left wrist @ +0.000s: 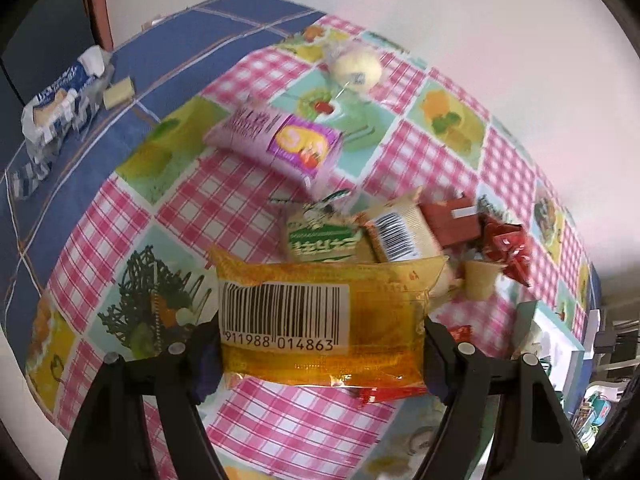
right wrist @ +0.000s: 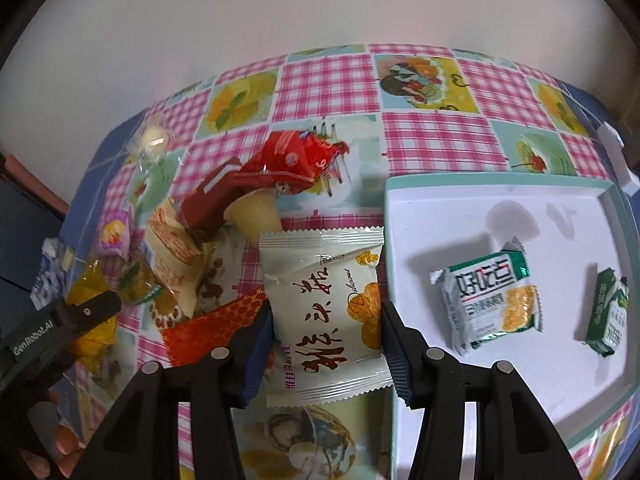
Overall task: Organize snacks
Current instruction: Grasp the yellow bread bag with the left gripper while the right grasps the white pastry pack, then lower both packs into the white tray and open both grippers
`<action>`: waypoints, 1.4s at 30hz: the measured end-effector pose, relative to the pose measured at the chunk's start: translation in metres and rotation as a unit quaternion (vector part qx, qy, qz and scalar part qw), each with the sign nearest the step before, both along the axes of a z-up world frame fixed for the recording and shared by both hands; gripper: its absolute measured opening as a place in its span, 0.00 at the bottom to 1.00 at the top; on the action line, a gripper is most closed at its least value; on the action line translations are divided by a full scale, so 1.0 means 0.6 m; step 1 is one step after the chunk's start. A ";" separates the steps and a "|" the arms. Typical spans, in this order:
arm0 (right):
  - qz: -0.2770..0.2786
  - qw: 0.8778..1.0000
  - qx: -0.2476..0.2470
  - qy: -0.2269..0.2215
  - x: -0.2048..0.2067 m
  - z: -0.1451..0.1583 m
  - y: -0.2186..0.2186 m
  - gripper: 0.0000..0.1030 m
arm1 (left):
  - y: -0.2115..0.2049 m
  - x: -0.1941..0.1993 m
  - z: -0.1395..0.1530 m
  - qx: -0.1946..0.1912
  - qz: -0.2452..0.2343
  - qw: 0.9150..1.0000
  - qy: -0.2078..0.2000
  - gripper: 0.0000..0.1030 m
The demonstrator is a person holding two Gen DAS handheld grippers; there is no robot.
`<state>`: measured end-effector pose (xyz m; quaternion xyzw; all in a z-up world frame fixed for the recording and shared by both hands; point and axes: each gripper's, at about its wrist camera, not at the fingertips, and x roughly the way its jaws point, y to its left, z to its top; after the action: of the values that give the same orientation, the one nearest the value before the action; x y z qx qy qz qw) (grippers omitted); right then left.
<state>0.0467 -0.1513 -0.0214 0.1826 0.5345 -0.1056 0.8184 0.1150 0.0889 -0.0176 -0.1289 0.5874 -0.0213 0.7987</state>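
My left gripper (left wrist: 320, 342) is shut on a yellow packet with a large barcode (left wrist: 380, 320), held above the checked tablecloth (left wrist: 120, 232). Behind it lies a heap of snacks: a green packet (left wrist: 320, 240), a beige barcode packet (left wrist: 400, 232), a brown box (left wrist: 452, 220) and a red packet (left wrist: 508, 248). My right gripper (right wrist: 326, 320) is shut on a white packet with dark red lettering (right wrist: 320, 280), beside the left rim of a white tray (right wrist: 460, 220). Two green-and-white packets (right wrist: 492, 300) (right wrist: 608, 312) lie in the tray.
A pink packet (left wrist: 280, 140) and a round cream bun (left wrist: 356, 68) lie farther back. A blue-and-white wrapper (left wrist: 60, 104) rests on the blue cloth at left. A wall stands behind the table. A person's hand (right wrist: 52, 440) shows at the lower left of the right wrist view.
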 end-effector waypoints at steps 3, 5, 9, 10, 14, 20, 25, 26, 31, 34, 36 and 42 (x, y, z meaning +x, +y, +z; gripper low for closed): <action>-0.011 1.000 0.005 -0.004 -0.011 0.015 -0.014 0.53 | -0.017 -0.009 0.019 -0.003 -0.010 1.000 -0.015 0.78; -0.018 1.000 0.006 -0.007 -0.020 0.025 -0.024 0.53 | -0.036 -0.016 0.031 -0.005 -0.019 1.000 -0.024 0.78; -0.037 0.999 -0.001 -0.011 -0.038 0.044 -0.049 0.53 | -0.085 -0.029 0.050 -0.005 -0.051 0.998 -0.039 0.78; -0.042 0.999 -0.003 -0.012 -0.043 0.048 -0.057 0.53 | -0.099 -0.032 0.053 -0.004 -0.061 0.997 -0.043 0.78; -0.064 0.998 -0.006 -0.013 -0.063 0.055 -0.094 0.53 | -0.169 -0.049 0.061 -0.005 -0.108 0.993 -0.047 0.78; -0.124 0.992 -0.014 0.011 -0.101 0.045 -0.172 0.53 | -0.273 -0.090 0.060 -0.006 -0.192 0.980 -0.045 0.78; -0.169 0.986 0.002 0.013 -0.138 0.037 -0.232 0.53 | -0.353 -0.133 0.043 -0.009 -0.260 0.965 -0.025 0.78; -0.175 0.984 0.002 0.014 -0.145 0.036 -0.239 0.53 | -0.367 -0.142 0.037 -0.010 -0.272 0.962 -0.018 0.78; -0.206 0.978 -0.001 0.024 -0.177 0.031 -0.281 0.53 | -0.427 -0.180 0.003 -0.003 -0.322 0.947 0.014 0.78; -0.216 0.976 -0.007 0.034 -0.197 0.030 -0.295 0.53 | -0.450 -0.198 -0.015 0.007 -0.340 0.940 0.029 0.78; -0.223 0.974 -0.012 0.042 -0.213 0.029 -0.302 0.53 | -0.462 -0.207 -0.026 0.013 -0.348 0.936 0.038 0.78; -0.227 0.971 -0.009 0.070 -0.239 0.011 -0.304 0.53 | -0.478 -0.225 -0.061 0.050 -0.363 0.929 0.053 0.78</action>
<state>-0.0964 -0.3339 -0.0151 0.2837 0.5343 -0.3065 0.7349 -0.0197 -0.1979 -0.0540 0.1322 0.6355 -0.2741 0.7096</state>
